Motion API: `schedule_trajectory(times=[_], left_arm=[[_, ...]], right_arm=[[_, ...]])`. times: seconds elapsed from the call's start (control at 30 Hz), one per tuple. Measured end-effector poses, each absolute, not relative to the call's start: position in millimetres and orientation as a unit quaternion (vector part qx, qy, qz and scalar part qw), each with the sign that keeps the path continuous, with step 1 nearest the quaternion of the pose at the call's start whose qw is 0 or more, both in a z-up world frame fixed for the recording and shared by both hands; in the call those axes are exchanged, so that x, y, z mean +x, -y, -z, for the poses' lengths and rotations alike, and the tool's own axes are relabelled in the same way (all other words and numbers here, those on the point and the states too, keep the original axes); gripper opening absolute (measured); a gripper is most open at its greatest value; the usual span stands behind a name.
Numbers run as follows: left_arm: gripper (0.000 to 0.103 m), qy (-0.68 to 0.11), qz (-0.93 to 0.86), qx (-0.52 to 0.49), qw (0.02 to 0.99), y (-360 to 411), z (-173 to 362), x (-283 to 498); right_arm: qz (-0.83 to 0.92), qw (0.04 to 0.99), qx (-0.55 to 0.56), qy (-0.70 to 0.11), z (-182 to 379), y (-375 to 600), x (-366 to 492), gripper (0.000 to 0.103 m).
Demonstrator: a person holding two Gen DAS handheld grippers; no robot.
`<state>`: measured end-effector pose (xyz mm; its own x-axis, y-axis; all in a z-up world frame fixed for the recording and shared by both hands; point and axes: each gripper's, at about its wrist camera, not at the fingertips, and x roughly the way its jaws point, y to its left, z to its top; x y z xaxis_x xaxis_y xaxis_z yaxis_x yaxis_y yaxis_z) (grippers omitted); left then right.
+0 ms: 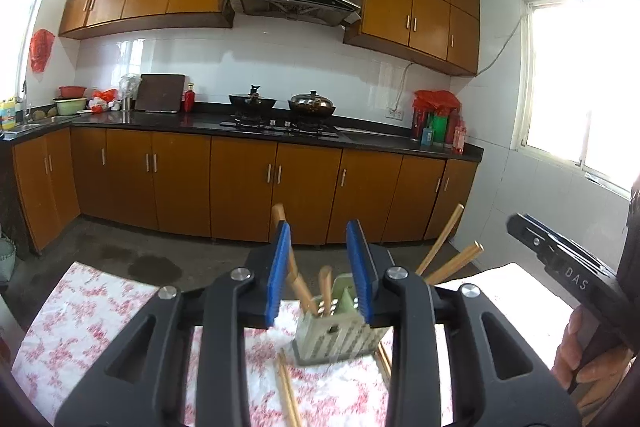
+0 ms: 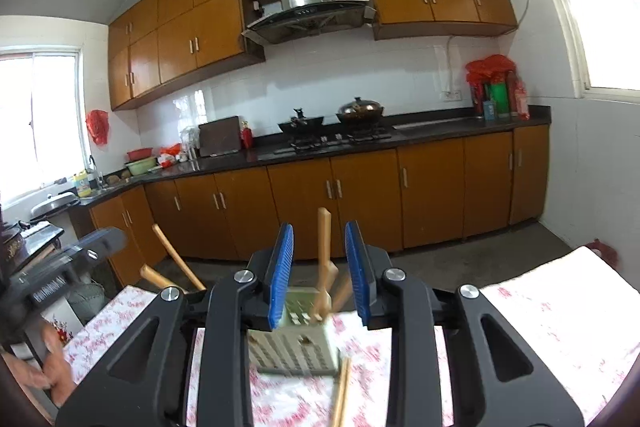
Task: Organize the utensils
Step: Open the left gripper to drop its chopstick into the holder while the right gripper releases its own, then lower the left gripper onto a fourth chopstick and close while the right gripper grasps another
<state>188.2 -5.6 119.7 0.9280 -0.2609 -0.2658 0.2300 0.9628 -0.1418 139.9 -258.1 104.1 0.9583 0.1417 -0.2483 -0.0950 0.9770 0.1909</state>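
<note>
A pale green slotted utensil holder (image 1: 334, 333) stands on the floral tablecloth (image 1: 80, 323), with several wooden-handled utensils (image 1: 326, 289) upright in it. It also shows in the right wrist view (image 2: 294, 345) with wooden handles (image 2: 323, 259) sticking up. My left gripper (image 1: 320, 275) is open, above and just in front of the holder. My right gripper (image 2: 319, 275) is open over the holder, its blue pads either side of a handle without touching it. Loose wooden chopsticks (image 1: 288, 391) lie on the cloth in front of the holder; they also show in the right wrist view (image 2: 342, 391).
The other gripper shows at the right edge of the left view (image 1: 560, 259) and at the left edge of the right view (image 2: 68, 267). Behind is a kitchen counter (image 1: 200, 121) with a stove and pans (image 1: 280, 107), orange cabinets, and a concrete floor.
</note>
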Motion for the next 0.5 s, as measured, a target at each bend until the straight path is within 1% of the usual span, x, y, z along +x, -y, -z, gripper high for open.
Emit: schedule_trajectory(times=[0.1,0.17,0.23,0.3,0.33,0.4,0.5], left_arm=[[0.036,-0.151,0.112,-0.054,0.981,-8,-105,167],[0.039,-0.171,0.099,-0.05,0.979,-16,-88,160],[0.039,-0.216,0.083,-0.038,0.972,-20,-54,160],[0.039,-0.266,0.068,-0.026,0.961,-21,-19,165],[0.039,-0.287,0.066,-0.025,0.955,-22,-4,166],[0.038,-0.332,0.07,-0.033,0.94,-25,28,170],[0.038,-0.371,0.08,-0.04,0.924,-25,58,171]], right_arm=[[-0.042,0.979,0.091,-0.176,-78,269,132,0.033],[-0.031,0.966,0.087,-0.241,-41,272,137,0.033],[-0.03,0.949,0.081,-0.304,-4,270,144,0.032],[-0.044,0.927,0.079,-0.363,34,263,149,0.023],[-0.057,0.915,0.081,-0.39,53,258,150,0.016],[-0.077,0.9,0.087,-0.42,75,248,150,0.015],[-0.096,0.886,0.095,-0.444,93,234,153,0.015]])
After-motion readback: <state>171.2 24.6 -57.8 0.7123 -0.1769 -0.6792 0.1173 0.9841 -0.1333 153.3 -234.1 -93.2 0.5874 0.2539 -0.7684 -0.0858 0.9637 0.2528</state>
